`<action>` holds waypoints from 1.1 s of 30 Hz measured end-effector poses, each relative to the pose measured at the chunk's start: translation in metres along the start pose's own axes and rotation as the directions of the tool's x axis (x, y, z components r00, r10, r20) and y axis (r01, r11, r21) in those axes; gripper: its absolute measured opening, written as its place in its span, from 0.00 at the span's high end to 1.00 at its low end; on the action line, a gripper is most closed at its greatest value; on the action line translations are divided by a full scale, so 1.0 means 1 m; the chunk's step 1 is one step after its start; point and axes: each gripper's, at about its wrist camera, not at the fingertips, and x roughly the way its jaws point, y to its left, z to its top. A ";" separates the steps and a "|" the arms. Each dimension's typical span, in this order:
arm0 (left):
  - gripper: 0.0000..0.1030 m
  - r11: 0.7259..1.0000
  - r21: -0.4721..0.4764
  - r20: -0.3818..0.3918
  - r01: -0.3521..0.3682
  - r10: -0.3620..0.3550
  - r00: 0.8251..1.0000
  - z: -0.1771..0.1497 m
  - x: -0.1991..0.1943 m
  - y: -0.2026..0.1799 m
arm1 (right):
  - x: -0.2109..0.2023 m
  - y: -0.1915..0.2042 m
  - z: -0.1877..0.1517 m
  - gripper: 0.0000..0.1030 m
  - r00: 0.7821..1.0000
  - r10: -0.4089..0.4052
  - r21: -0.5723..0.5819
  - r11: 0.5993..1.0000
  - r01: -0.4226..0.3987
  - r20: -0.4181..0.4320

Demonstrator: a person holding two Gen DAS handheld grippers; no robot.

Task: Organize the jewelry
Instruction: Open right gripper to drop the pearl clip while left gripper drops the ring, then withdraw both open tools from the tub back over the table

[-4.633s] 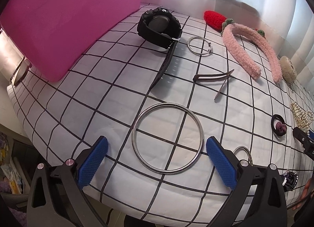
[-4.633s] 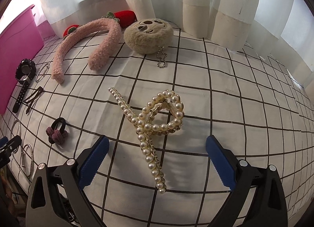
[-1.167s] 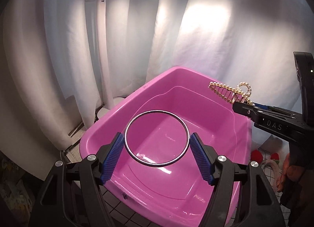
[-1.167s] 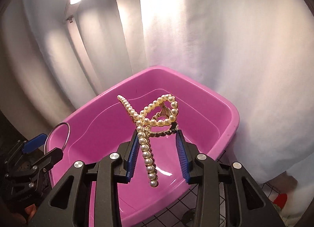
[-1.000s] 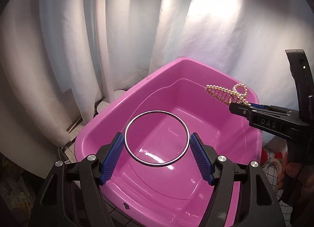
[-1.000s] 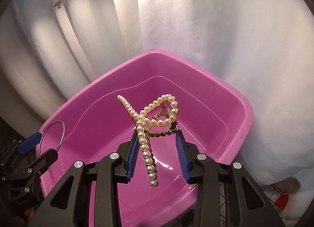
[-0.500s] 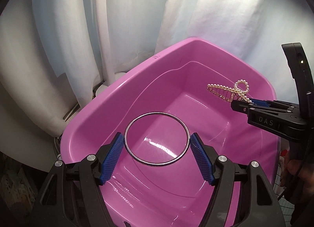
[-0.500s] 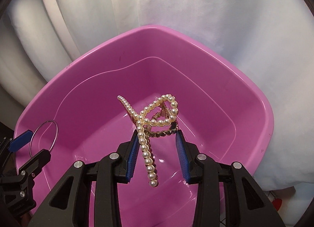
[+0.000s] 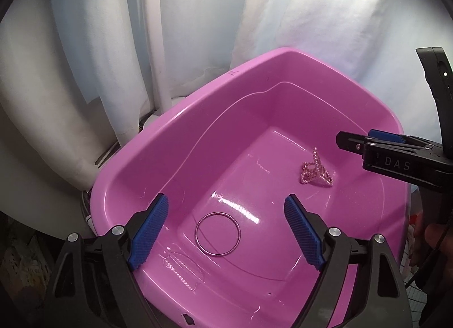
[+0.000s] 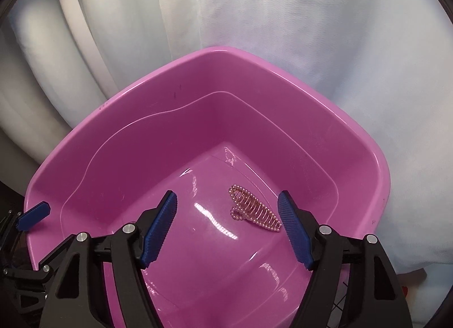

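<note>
A pink plastic basin (image 9: pixel 198 101) fills both views. A silver ring (image 9: pixel 196 234) lies flat on its floor, below and between the blue pads of my left gripper (image 9: pixel 226 197), whose jaws are opening with nothing between them. The pearl hair claw (image 10: pixel 254 212) rests on its side on the basin floor, right of centre. It is under my right gripper (image 10: pixel 226 195), whose jaws are also opening and hold nothing. In the left wrist view the pearl hair claw (image 9: pixel 315 172) lies just below the right gripper (image 9: pixel 356 141). A blue pad of the left gripper (image 10: pixel 34 214) shows at the basin's left rim (image 10: pixel 141 84).
White curtains (image 10: pixel 283 30) hang close behind the basin. A white pole (image 9: pixel 158 44) stands at its back left. A hand (image 9: pixel 433 243) holds the right gripper's handle at the right edge. A corner of the checked cloth (image 9: pixel 421 302) shows at lower right.
Both grippers have opened. The silver ring and the pearl hair claw have dropped from the pads onto the basin floor. Both views have tipped further down into the basin.
</note>
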 end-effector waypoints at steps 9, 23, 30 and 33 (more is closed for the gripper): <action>0.20 1.000 -0.008 0.019 -0.007 0.007 1.000 -0.001 -0.010 0.002 | -0.009 0.001 -0.005 0.32 1.000 -0.006 -0.003 1.000 0.006 0.008; 0.20 1.000 -0.016 0.053 -0.024 0.025 0.998 -0.010 -0.036 0.008 | -0.041 0.008 -0.018 0.32 0.999 -0.003 -0.001 1.000 0.003 0.051; 0.20 1.000 -0.013 0.072 -0.014 0.015 0.997 -0.016 -0.054 0.006 | -0.062 0.006 -0.033 0.32 0.997 0.001 0.010 1.000 -0.002 0.082; 0.20 1.000 -0.005 0.085 -0.012 0.012 0.996 -0.020 -0.061 0.002 | -0.073 0.006 -0.040 0.32 0.996 0.000 0.011 1.000 -0.001 0.092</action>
